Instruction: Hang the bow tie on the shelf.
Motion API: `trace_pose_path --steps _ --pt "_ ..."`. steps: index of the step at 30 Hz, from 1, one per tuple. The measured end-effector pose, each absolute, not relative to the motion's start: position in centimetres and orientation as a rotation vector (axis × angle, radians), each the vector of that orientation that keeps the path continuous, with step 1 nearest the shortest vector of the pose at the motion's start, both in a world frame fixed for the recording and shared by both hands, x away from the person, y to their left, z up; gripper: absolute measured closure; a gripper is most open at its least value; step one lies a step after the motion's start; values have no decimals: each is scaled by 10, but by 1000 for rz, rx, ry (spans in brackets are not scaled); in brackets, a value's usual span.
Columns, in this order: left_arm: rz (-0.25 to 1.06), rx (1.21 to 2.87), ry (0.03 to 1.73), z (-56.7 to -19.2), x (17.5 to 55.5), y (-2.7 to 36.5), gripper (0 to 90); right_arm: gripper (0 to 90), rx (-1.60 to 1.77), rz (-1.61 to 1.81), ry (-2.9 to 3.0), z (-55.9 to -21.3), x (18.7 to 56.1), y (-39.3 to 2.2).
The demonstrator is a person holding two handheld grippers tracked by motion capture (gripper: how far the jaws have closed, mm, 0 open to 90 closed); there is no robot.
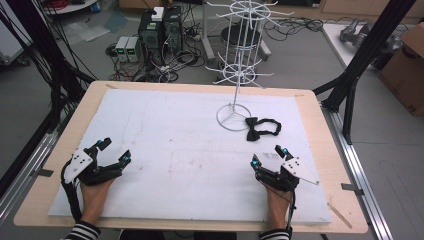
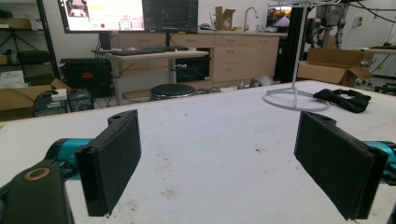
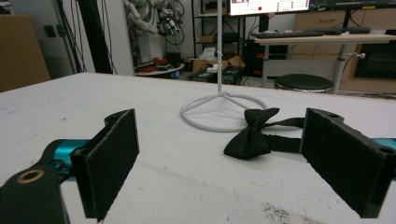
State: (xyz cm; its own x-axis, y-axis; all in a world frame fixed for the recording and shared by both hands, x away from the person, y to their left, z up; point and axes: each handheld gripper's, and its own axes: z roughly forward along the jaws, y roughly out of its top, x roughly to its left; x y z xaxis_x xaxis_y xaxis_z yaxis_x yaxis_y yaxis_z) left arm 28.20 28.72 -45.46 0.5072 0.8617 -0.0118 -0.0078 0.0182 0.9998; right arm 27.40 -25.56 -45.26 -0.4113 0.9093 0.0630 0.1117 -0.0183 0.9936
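Desk (image 1: 310, 107): light wood rim w/ white foam sheet (image 1: 175, 150) covering most of it, scuffed and speckled near the middle. Beyond the far edge, on the floor: two black PC towers (image 1: 161, 30) w/ tangled cables, small grey boxes (image 1: 127, 48) beside them, black round stool (image 1: 240, 36). Cardboard box (image 1: 407, 70) off the far right corner. Black frame post (image 1: 367, 47) rises at the right edge.
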Motion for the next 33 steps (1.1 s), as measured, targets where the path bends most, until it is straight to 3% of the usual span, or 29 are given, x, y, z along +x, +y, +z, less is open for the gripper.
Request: trace_pose_path --steps 33 --pt "806 1394 812 -454 282 288 151 109 1111 1455 1570 -451 276 -253"
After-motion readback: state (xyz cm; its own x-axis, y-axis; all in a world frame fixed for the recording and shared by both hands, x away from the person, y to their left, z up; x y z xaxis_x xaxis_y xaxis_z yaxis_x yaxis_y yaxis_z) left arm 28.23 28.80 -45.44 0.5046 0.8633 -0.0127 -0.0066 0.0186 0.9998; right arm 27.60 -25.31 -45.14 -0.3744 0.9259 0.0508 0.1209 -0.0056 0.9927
